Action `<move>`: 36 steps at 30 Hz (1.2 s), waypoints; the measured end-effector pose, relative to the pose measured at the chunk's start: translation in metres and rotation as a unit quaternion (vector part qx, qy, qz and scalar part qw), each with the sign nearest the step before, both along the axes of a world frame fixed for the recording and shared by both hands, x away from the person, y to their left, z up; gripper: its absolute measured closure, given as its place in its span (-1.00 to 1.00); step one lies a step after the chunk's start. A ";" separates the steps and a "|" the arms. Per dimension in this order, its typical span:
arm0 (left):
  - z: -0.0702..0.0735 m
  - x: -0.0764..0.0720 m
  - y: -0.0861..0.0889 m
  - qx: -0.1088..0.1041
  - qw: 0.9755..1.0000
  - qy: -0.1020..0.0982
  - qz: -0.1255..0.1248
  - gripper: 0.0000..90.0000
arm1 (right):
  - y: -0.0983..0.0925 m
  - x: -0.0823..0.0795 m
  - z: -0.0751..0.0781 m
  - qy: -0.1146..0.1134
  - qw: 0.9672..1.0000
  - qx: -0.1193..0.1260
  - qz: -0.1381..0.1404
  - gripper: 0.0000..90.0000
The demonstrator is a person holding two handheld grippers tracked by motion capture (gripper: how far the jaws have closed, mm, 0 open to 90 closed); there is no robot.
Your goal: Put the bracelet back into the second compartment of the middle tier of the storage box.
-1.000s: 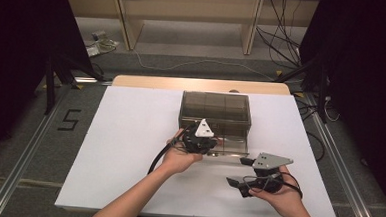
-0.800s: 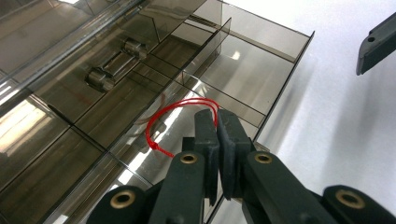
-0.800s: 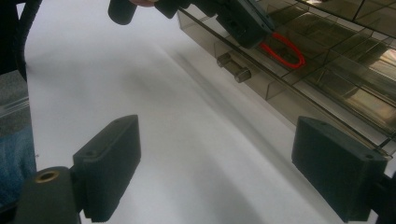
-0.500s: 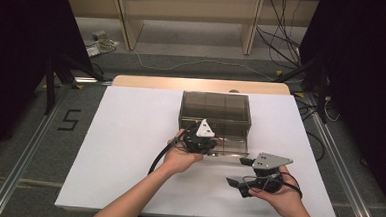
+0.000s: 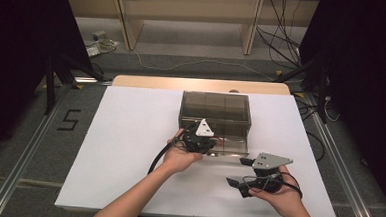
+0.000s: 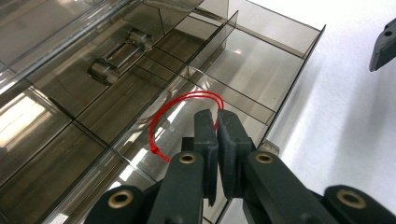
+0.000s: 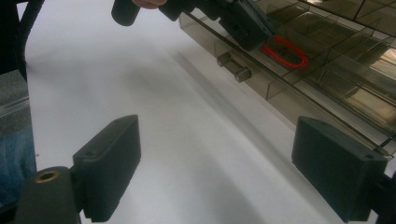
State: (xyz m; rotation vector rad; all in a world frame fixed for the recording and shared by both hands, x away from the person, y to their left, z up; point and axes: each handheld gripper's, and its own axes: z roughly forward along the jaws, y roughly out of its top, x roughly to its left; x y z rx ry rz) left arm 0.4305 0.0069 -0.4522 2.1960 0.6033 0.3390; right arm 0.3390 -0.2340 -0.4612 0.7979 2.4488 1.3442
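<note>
A smoky clear organiser box (image 5: 216,112) with divided compartments stands near the middle of the white bench (image 5: 124,135), a little toward its far edge, with a shallow drawer (image 5: 231,146) pulled out toward the person's side. The left hand-held gripper (image 5: 205,139) is over that open drawer, its black jaws pressed together on a thin red loop of string (image 6: 187,112); in the left gripper view the jaw tips pinch the loop at its right end, just above the drawer's compartments, while the rest of the loop curves away to the left with a small knot low on it. The right gripper view shows the same red loop (image 7: 285,51) hanging from the left hand-held gripper's tips over the drawer. The right hand-held gripper (image 5: 243,172) is held in the person's right hand (image 5: 281,198) near the bench's near right corner, just in front of the drawer and apart from it; its jaws are spread wide with only bare bench surface between them. The grey three-cornered plate on its top faces up in the high view
</note>
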 end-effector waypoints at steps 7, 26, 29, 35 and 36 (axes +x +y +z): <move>-0.001 0.001 0.000 0.002 1.000 0.001 0.000 0.92 | 0.000 0.000 0.000 -0.002 1.000 0.000 0.000 -0.64; -0.002 0.004 0.003 0.007 1.000 0.005 0.002 0.92 | 0.000 0.000 0.000 0.000 1.000 0.000 0.002 -0.64; -0.003 0.004 0.003 0.006 1.000 0.005 0.003 0.92 | 0.000 0.000 0.000 0.000 1.000 0.000 0.002 -0.64; -0.003 0.005 0.004 0.005 1.000 0.007 0.007 0.91 | 0.000 0.000 0.000 -0.001 1.000 -0.002 0.004 -0.64; -0.003 0.005 0.005 0.007 1.000 0.007 0.007 0.91 | 0.000 0.000 0.000 -0.001 1.000 -0.002 0.004 -0.64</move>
